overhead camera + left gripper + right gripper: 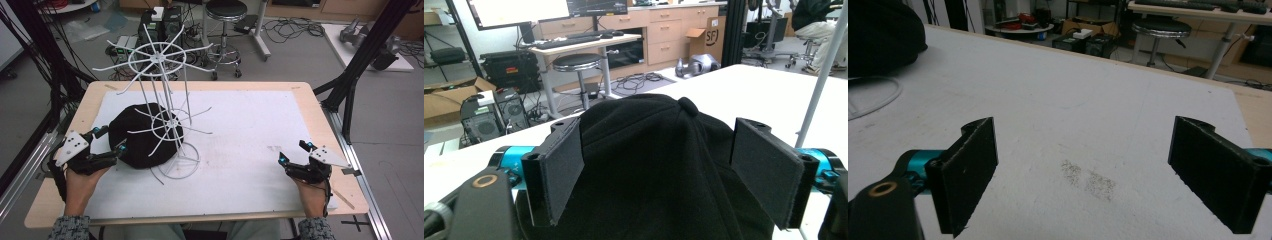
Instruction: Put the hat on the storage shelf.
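Note:
A black cap [137, 136] lies on the white mat [250, 130], partly under a white wire rack [165, 90] with spokes at two levels. My left gripper [110, 140] sits at the cap's left edge, open, its jaws standing to either side of the cap's near side. In the left gripper view the cap [659, 165] fills the gap between the wide-apart pads [561, 167], which do not press on it. My right gripper [295, 152] rests open at the right of the mat, with only bare mat [1083, 150] between its jaws.
The rack's ring base [180, 162] stands just right of the cap. The wooden table [320, 115] ends close to both hands. Black frame posts [360, 55] rise at the right. A stool [225, 30] and cables lie beyond the far edge.

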